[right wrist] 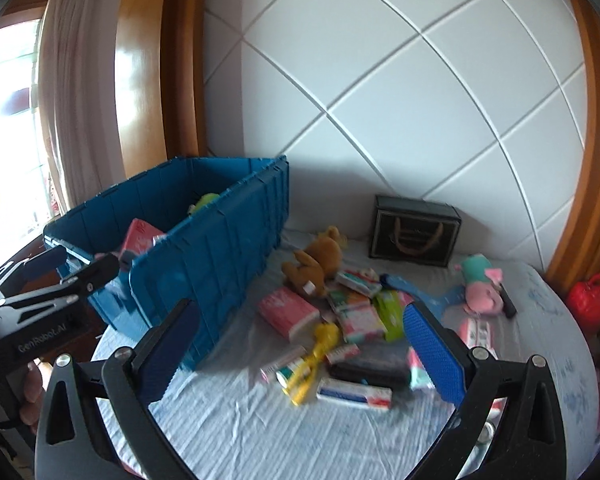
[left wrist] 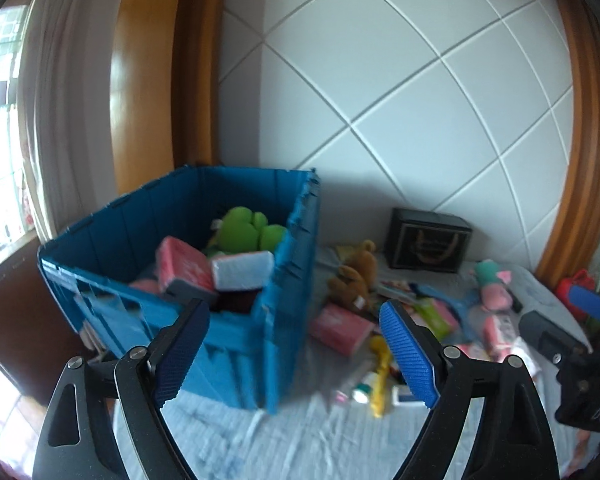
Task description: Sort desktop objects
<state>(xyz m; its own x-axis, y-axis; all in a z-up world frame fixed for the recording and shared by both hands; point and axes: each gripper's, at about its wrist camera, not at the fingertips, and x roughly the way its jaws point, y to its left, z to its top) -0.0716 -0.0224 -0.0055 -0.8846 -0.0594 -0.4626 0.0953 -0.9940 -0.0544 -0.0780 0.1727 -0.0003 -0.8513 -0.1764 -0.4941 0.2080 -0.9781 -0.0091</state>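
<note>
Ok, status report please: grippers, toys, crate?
Left gripper open, empty. Right gripper open, empty. Crate part filled. Toy bear still outside.

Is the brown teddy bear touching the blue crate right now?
Apart. The right wrist view shows pale sheet between the brown teddy bear and the blue crate.

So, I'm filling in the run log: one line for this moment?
left gripper: open, empty | right gripper: open, empty | blue plastic crate: partly filled | brown plush toy: on sheet, outside crate

Both grippers: black angular frames with silver screws, left gripper [left wrist: 294,354] and right gripper [right wrist: 306,354] carrying ribbed blue pads [right wrist: 434,354].
</note>
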